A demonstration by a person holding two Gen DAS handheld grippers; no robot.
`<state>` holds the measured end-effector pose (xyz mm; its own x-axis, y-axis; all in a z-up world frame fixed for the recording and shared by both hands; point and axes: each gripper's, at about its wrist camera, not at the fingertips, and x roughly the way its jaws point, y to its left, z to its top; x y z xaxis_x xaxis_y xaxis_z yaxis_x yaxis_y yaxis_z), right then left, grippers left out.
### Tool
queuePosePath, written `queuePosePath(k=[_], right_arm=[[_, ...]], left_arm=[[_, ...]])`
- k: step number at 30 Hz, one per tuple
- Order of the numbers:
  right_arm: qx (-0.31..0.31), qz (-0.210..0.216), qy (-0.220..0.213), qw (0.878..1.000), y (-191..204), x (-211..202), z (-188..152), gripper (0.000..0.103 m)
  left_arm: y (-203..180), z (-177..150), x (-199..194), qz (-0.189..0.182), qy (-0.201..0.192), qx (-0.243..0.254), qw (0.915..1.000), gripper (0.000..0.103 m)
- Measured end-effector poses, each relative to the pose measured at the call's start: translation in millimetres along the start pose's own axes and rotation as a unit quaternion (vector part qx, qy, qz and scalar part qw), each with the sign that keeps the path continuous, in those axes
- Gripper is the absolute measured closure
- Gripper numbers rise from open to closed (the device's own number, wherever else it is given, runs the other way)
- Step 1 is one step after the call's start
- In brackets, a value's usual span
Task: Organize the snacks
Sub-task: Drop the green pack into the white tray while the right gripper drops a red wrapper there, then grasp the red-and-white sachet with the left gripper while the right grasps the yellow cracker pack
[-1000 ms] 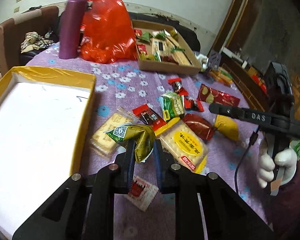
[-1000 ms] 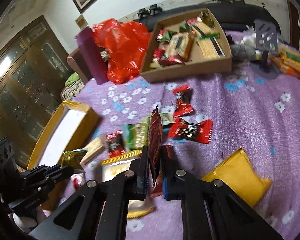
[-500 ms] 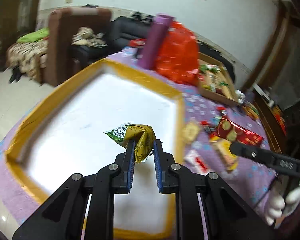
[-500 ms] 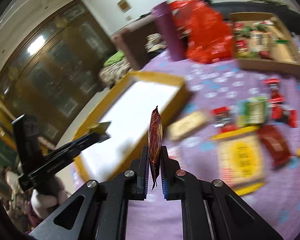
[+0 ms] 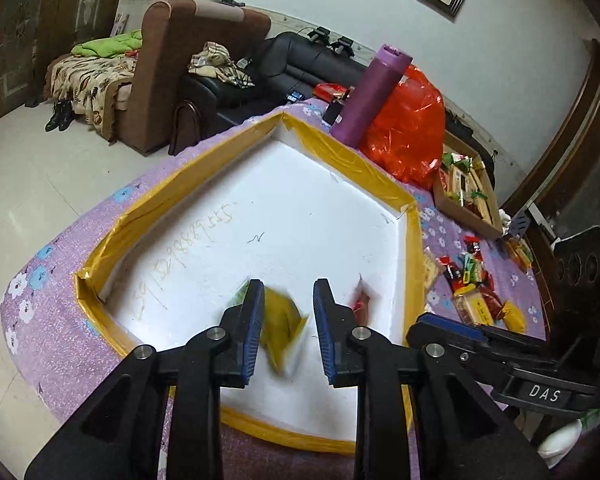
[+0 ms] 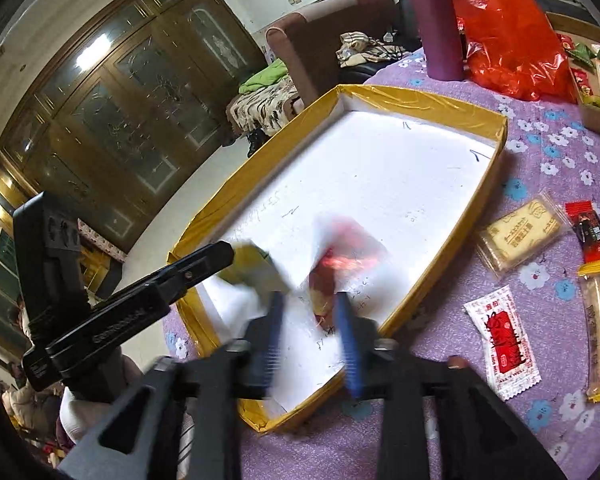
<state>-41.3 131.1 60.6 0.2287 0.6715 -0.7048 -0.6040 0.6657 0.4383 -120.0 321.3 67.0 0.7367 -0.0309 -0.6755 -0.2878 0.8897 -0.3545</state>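
Note:
A white foam box (image 5: 342, 152) with a yellow-taped rim lies on the purple flowered cloth. My left gripper (image 5: 288, 292) hangs over its near end, jaws opening. A yellow-green snack packet (image 5: 282, 328) is blurred between the pads, loose and dropping. My right gripper (image 6: 309, 304) is over the same box (image 6: 420, 96), jaws opening too. A dark red packet (image 6: 328, 276) falls blurred between and beyond its fingers, free of the pads. Each gripper shows in the other's view: the right gripper (image 5: 444, 326) beside the red packet (image 5: 360, 304), the left gripper (image 6: 224, 254) by the yellow-green packet (image 6: 256, 268).
A purple bottle (image 5: 370, 96) and a red plastic bag (image 5: 410, 136) stand behind the box. A cardboard tray (image 5: 466, 184) holds sorted snacks. Several loose packets (image 6: 520, 236) lie on the cloth to the right. The table edge (image 5: 40, 264) drops to the floor on the left.
Both grippers swung from the loose snack pile to over the foam box. Their jaws, shut on the packets before, have parted, and both packets are slipping out.

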Motion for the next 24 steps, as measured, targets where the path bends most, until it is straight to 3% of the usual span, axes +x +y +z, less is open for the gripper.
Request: queuePosePath(k=[4, 7, 13, 16, 18, 24], right_arm=[[0.010, -0.006, -0.033, 0.999, -18, -37, 2, 0.065], [0.038, -0.029, -0.064, 0.997, -53, -72, -1, 0.063], [0.086, -0.072, -0.066, 0.992, -109, -97, -21, 0.062], [0.084, -0.118, -0.069, 0.987, -123, -96, -29, 0.062], [0.068, -0.172, -0.077, 0.980, -131, -98, -34, 0.061], [0.032, -0.235, -0.078, 0.968, -140, -95, -36, 0.035]], left_arm=[[-7, 0, -11, -0.013, -0.012, 0.001, 0.9998, 0.075], [-22, -1, -20, -0.029, -0.022, 0.019, 0.9992, 0.075], [-74, -11, -17, -0.077, -0.004, 0.082, 0.9936, 0.075], [-99, -22, -8, -0.100, 0.022, 0.107, 0.9890, 0.075], [-115, -30, -1, -0.122, 0.045, 0.120, 0.9842, 0.075], [-153, -49, 29, -0.133, 0.098, 0.153, 0.9744, 0.075]])
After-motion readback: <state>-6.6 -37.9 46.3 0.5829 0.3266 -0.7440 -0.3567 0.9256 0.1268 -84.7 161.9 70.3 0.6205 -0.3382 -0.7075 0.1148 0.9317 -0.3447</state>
